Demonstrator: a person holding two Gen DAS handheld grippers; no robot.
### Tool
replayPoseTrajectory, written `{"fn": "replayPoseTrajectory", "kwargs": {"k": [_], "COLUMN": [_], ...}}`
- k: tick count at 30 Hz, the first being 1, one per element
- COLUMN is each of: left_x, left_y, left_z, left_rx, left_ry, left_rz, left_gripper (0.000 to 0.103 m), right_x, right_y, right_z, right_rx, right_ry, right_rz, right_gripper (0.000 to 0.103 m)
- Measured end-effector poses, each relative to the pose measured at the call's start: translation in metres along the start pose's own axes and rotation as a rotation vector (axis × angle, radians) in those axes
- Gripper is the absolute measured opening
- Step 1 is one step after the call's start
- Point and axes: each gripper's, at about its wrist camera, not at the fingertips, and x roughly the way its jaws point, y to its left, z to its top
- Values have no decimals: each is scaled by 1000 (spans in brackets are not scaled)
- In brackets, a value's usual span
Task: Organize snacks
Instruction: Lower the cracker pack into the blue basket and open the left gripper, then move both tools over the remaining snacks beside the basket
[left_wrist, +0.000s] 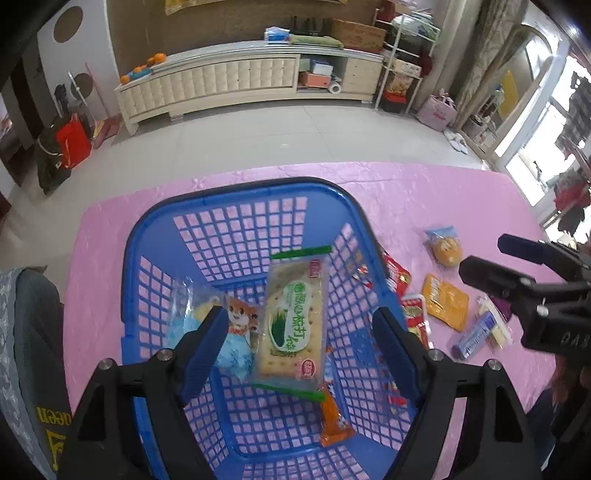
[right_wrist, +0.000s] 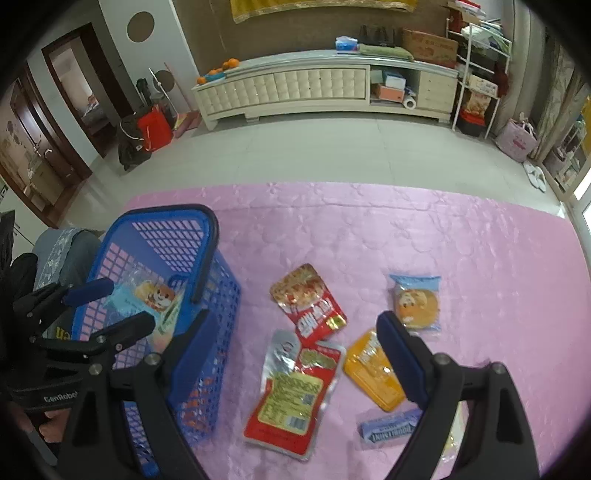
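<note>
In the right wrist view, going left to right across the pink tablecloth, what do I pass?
Blue basket → red snack pouch → yellow packet → round cake in a blue wrapper.

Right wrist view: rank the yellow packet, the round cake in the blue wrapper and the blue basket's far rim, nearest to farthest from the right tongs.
1. Yellow packet, beside the right finger.
2. Round cake, just beyond it.
3. Basket rim, far left.
</note>
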Motion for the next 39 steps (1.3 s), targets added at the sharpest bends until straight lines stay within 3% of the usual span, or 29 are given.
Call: {"fn": "replayPoseTrajectory", "kwargs": {"k": [20,34,39], "left_x": [-84,-64,-51], "left_y": [-68,-142,-159], "left_z": [-37,-53,-48], "left_rx": [78,208,176], "left_ry": [-94,11,57], "left_rz": [-30,-49,-87], "left_gripper": [79,79,79], "right_x": [-92,-102,-103], "right_y": [-17,-67,-88], "right_z": [-51,-86,-94], "right_rx": [30,118,135], "right_ry": [-64,-30,-3], "right_rz": [27,36,42], "right_gripper": [90,90,90]}}
